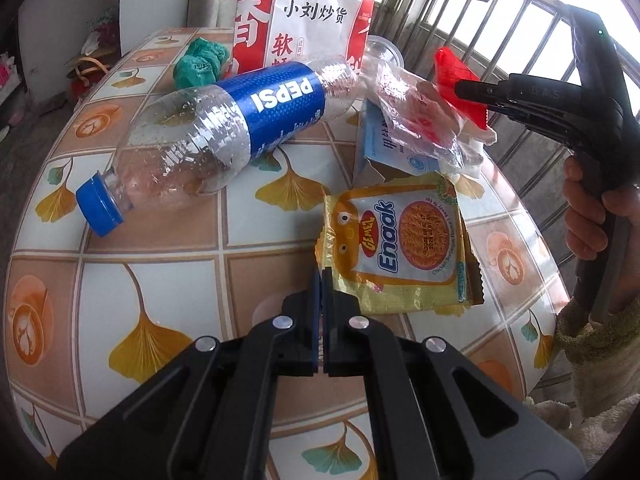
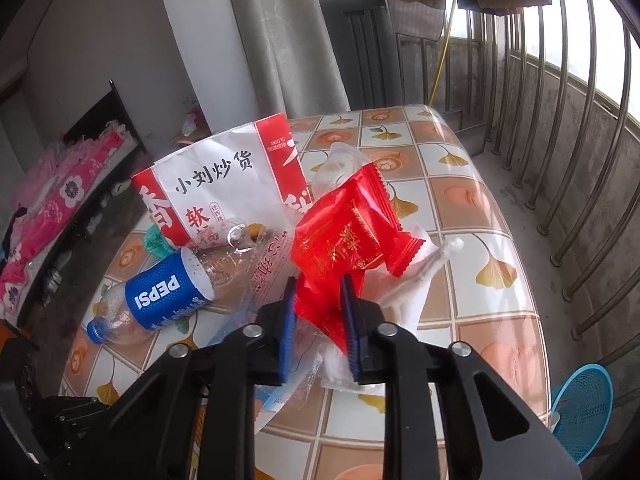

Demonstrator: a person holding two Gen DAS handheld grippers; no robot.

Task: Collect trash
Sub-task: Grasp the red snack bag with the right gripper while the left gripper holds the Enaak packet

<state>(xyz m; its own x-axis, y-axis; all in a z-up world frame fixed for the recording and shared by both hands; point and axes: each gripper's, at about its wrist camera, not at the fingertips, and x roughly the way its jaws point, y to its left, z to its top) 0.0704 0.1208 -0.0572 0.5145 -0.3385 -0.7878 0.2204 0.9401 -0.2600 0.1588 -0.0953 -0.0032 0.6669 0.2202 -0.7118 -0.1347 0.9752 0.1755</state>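
**Right tool clamped on red wrapper; left tool closed and empty**

Currently the right tool [image 2: 318, 312] grips a red wrapper [image 2: 344, 236]. Its 2 blue pads [image 2: 289, 320] stand narrow, with the lower part of the wrapper pinched between them. The wrapper body extends past the fingertips toward 12 o'clock in the right wrist view. In the left wrist view the same tool [image 1: 460, 88] enters from 3 o'clock, carried by a hand [image 1: 588, 216] in a knitted sleeve.

The left tool [image 1: 322, 280] is fully closed. Its pads meet with nothing between them. Its tips sit just beside the lower left corner of a yellow Enaak noodle packet [image 1: 400, 248]; contact cannot be confirmed.

Items on the counter [image 1: 168, 288], which carries a tiled ginkgo-leaf cover, as read from the left wrist view:

1. Pepsi bottle [image 1: 224, 128]: lying on its side at 10 o'clock, blue cap [image 1: 98, 210] on, cap end pointing toward 8 o'clock.
2. Red-and-white paper bag [image 1: 308, 28]: upright at 12 o'clock, behind the bottle.
3. Green crumpled wad [image 1: 200, 62]: at 11 o'clock, left of the bag.
4. Clear plastic film [image 1: 408, 108]: at 1 o'clock, crumpled, lying over a light blue packet [image 1: 388, 152].
5. Yellow Enaak noodle packet: flat, near centre, just below the blue packet.

In the right wrist view, white tissue [image 2: 408, 296] lies beneath the red wrapper. A metal railing [image 2: 580, 160] runs past the counter at 3 o'clock.
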